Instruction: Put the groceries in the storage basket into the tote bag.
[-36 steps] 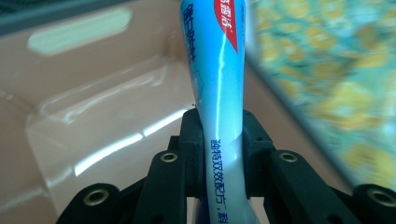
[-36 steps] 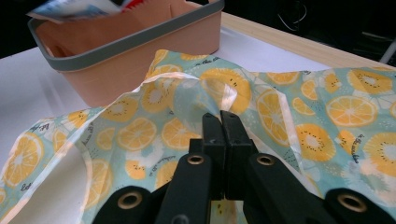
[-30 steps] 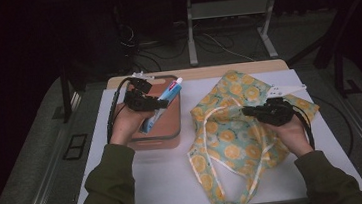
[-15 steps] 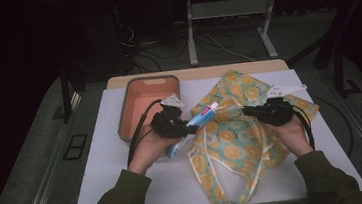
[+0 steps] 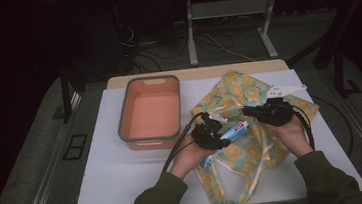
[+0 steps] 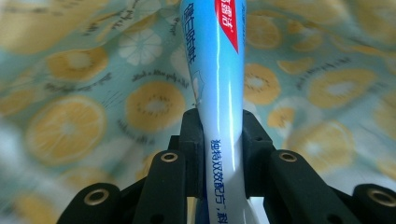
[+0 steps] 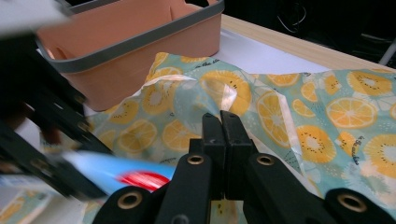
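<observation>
Toothpaste tube carried at the mouth of the fruit-print bag.

Your left gripper (image 5: 211, 135) has its jaws clamped on the blue-and-white toothpaste tube (image 6: 218, 70), which juts straight ahead of the jaws above the orange-slice bag (image 5: 244, 151). Your right gripper (image 7: 221, 122) has its jaws pressed together, apparently pinching the bag's fabric, with the tube just off its left. The salmon bin (image 5: 150, 111) stands behind your left gripper, apart from it.
</observation>
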{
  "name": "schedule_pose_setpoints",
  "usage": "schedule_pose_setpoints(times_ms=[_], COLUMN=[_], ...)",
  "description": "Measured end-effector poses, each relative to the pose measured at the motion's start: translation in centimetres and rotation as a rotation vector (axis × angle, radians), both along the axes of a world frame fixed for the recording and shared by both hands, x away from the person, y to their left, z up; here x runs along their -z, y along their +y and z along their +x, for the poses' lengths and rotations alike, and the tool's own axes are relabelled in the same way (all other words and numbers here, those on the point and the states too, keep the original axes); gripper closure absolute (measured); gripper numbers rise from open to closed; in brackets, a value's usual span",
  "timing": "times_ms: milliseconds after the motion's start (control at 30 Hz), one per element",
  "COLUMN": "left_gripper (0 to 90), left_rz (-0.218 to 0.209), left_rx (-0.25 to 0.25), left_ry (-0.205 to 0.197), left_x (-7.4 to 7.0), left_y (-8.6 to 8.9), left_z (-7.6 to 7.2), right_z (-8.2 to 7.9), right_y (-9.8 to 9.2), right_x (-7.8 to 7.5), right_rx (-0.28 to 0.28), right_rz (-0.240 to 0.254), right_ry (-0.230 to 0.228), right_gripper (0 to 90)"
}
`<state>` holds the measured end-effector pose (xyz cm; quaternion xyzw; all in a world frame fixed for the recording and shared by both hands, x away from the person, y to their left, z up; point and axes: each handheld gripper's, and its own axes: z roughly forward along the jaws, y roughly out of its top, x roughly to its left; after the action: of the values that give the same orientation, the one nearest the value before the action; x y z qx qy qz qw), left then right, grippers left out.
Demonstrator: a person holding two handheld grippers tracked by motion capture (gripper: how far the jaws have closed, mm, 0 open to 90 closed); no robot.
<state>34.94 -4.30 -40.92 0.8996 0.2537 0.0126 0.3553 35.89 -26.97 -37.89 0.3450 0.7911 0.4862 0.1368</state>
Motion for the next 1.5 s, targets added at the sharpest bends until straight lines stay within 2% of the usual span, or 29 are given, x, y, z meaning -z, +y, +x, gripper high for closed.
schedule_pose_setpoints(times_ms=[133, 233, 300, 333, 367, 433, 533, 667, 767, 933, 1033, 1133, 1300, 1400, 1500], left_gripper=[74.1, 73.6, 71.5, 68.9, 62.3, 52.1, 41.6, 34.3, 33.7, 33.5, 35.7, 43.2, 59.1, 66.3, 78.9], left_rz=[-0.005, 0.003, 0.02, 0.005, -0.016, -0.006, -0.036, -0.08, -0.093, -0.07, -0.043, -0.016, -0.035, -0.029, -0.03], left_rx=[-0.037, -0.043, -0.043, -0.051, -0.051, -0.034, -0.04, -0.026, -0.02, -0.009, -0.016, -0.028, -0.004, 0.013, -0.008], left_ry=[0.009, 0.015, -0.006, -0.012, -0.015, -0.022, -0.065, -0.089, -0.101, -0.1, -0.094, -0.099, -0.084, -0.135, -0.169], left_x=[1.3, 1.9, 2.4, 2.4, 2.4, 1.9, 0.6, -0.8, -1.0, -0.2, 0.9, 1.8, 2.5, 2.3, 1.8], left_y=[-1.7, -2.4, -2.6, -2.5, -2.3, -1.9, -0.5, 2.0, 3.9, 6.4, 7.1, 7.1, 6.6, 6.3, 6.0], left_z=[0.8, 1.1, 1.1, 1.1, 1.1, 0.8, -0.1, -1.8, -3.3, -5.9, -6.6, -6.3, -5.6, -5.6, -5.2], right_z=[0.0, 0.0, 0.0, -0.1, -0.1, -0.1, -0.1, -0.1, -0.1, -0.1, -0.1, 0.0, -0.1, 0.0, -0.1], right_y=[-0.1, -0.2, -0.2, -0.2, -0.3, -0.3, -0.3, -0.2, -0.2, -0.1, -0.1, -0.1, -0.1, 0.0, 0.0], right_x=[0.0, -0.1, -0.1, -0.1, -0.1, -0.1, -0.1, 0.0, 0.0, 0.1, 0.2, 0.3, 0.4, 0.4, 0.4], right_rx=[0.0, 0.0, 0.002, 0.002, 0.002, 0.002, 0.001, -0.002, -0.003, -0.002, -0.002, -0.001, -0.002, -0.003, -0.004], right_rz=[0.003, 0.003, 0.007, 0.006, 0.007, 0.007, 0.008, 0.006, 0.008, 0.003, 0.001, -0.005, -0.006, -0.007, -0.008], right_ry=[-0.001, -0.005, -0.003, -0.003, -0.003, -0.005, -0.004, 0.001, 0.003, 0.003, 0.004, 0.007, 0.006, 0.006, 0.006], right_gripper=[89.6, 89.6, 89.6, 89.7, 89.6, 89.7, 89.7, 89.6, 89.6, 89.6, 89.6, 89.6, 89.6, 89.6, 89.6])
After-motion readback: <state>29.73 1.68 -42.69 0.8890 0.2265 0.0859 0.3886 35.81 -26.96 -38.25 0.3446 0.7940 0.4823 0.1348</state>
